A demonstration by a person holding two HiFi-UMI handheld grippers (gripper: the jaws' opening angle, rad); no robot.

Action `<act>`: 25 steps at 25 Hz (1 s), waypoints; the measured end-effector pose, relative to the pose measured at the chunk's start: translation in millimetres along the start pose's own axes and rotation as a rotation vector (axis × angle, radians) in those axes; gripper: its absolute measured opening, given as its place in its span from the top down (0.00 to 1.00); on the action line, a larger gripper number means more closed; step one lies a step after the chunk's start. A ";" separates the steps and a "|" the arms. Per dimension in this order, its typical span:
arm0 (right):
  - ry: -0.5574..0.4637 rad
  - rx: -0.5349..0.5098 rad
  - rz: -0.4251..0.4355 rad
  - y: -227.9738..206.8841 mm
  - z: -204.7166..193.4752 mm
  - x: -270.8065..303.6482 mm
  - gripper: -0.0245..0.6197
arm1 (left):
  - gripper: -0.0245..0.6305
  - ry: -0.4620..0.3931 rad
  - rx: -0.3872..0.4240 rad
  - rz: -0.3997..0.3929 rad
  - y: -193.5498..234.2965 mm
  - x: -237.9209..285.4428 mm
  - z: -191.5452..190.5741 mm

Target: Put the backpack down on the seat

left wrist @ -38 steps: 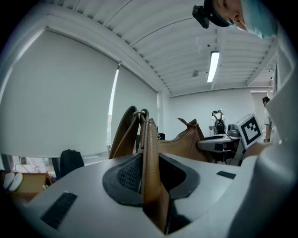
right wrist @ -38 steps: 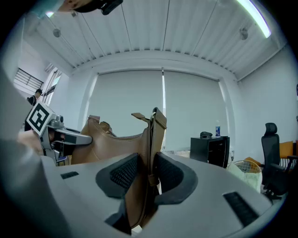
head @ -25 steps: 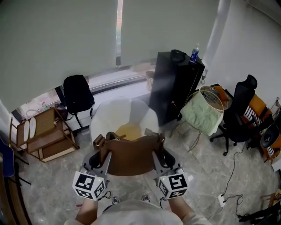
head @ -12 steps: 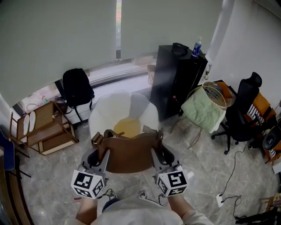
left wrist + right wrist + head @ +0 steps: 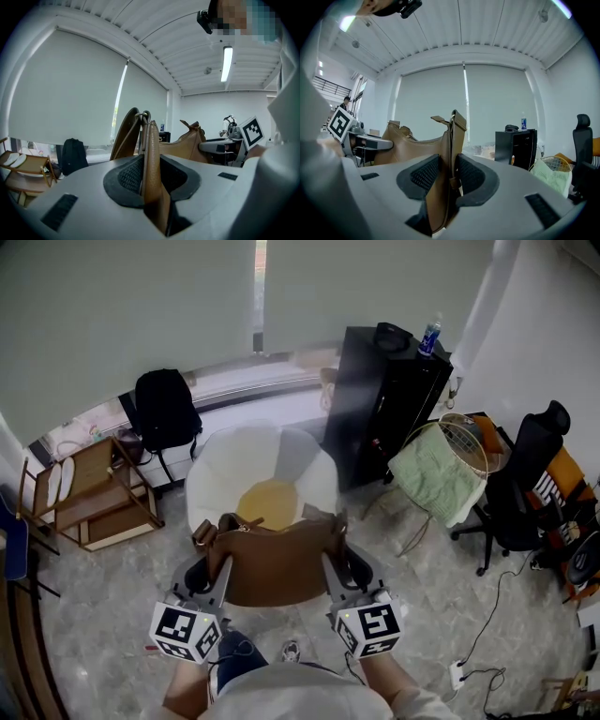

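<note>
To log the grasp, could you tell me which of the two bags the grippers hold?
The brown bag, clamped at both ends; the black backpack stands apart beyond the white chair.

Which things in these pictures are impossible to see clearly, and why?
- Head view: the seat's front edge, hidden behind the brown backpack.
- Head view: the bottle's label, too small.
- Gripper views: the seat, hidden below the left tongs and right tongs.
- Whether the brown backpack touches the seat: cannot tell.
</note>
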State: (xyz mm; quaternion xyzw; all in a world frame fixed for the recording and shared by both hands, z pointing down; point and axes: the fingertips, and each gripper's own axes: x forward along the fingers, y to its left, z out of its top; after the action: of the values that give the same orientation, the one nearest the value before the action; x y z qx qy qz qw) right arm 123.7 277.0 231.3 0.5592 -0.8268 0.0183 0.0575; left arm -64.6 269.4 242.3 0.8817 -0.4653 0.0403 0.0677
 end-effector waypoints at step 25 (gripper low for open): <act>0.021 0.052 -0.192 33.9 14.4 153.4 0.74 | 0.80 0.019 0.037 -0.178 160.2 84.9 26.0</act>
State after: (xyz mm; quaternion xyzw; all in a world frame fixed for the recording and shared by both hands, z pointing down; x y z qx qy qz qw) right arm 34.8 146.8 235.9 0.6371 -0.7679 0.0399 0.0532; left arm -148.8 106.8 241.1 0.9203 -0.3834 0.0508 0.0591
